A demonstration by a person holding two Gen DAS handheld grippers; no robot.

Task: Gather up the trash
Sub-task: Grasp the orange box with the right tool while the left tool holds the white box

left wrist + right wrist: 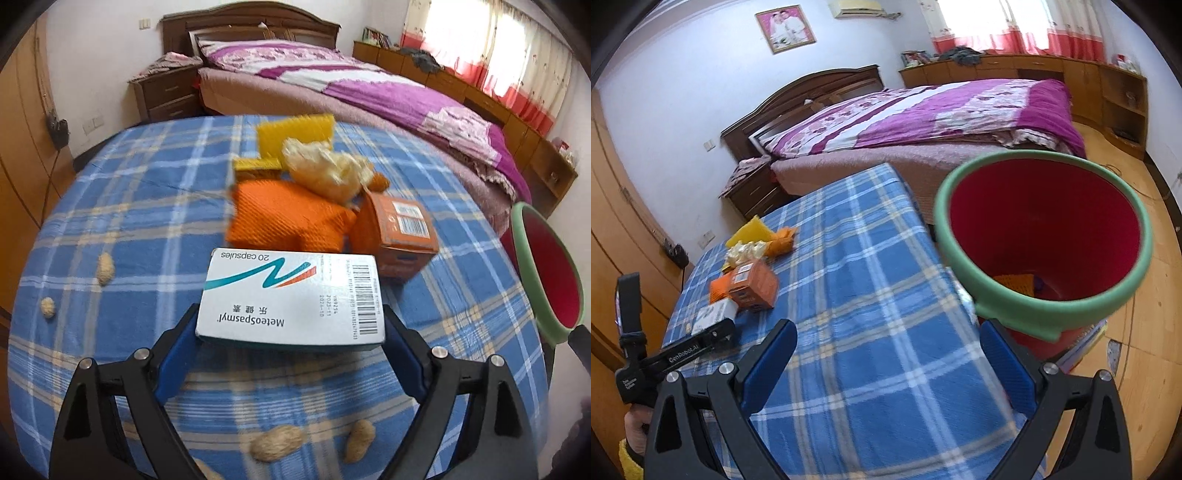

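My left gripper (291, 325) is shut on a white medicine box (291, 299) printed "MeteoSpasmyl", holding it above the blue plaid table (129, 206). Behind it lie an orange mesh sponge (284, 218), an orange carton (399, 232), a crumpled pale wrapper (325, 170) and a yellow sponge (295, 134). Peanut shells (277, 446) lie scattered on the cloth. My right gripper (886, 354) is open and empty, over the table's right edge next to a red bin with a green rim (1041, 236). The left gripper (701, 339) with the box (713, 314) shows in the right wrist view.
The bin (546, 273) stands off the table's right side on the wooden floor; something orange lies inside it (1015, 284). A bed with a purple cover (923, 114) and a nightstand (753, 188) stand beyond the table. Wooden wardrobes line the left wall.
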